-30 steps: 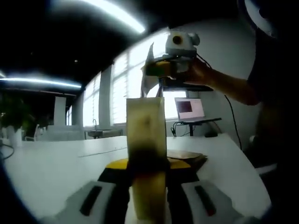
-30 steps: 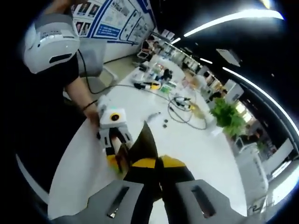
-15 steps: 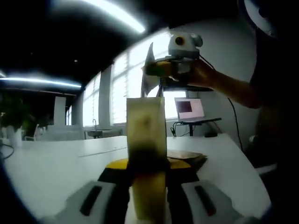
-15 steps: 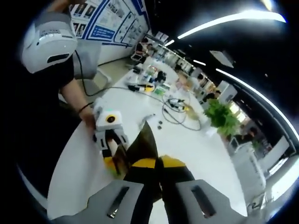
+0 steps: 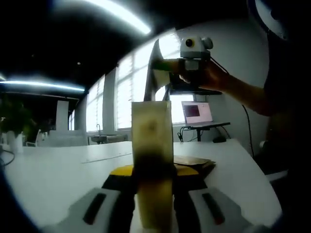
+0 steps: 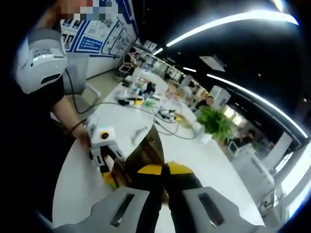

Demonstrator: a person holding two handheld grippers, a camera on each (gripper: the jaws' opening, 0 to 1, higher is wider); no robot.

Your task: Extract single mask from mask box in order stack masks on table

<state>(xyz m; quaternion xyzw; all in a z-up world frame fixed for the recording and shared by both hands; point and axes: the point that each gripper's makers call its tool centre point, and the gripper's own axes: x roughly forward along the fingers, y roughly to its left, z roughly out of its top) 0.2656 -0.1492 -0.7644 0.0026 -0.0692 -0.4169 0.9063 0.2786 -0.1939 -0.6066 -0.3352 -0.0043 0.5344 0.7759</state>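
No legible txt; wall posters (image 6: 99,34) too blurred to read.

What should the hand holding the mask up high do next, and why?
Probably bring the right gripper down toward the stack of masks on the white table. It pinches a mask lifted above the mask box that the left gripper holds, so laying it down seems next.

Blocking the left claw's (image 5: 154,194) jaw gap: the box (image 5: 152,165). Blurring beyond reading: far clutter (image 6: 146,92) on the counter (image 6: 77,194). Hiding behind the mask (image 6: 148,150): the box's top.
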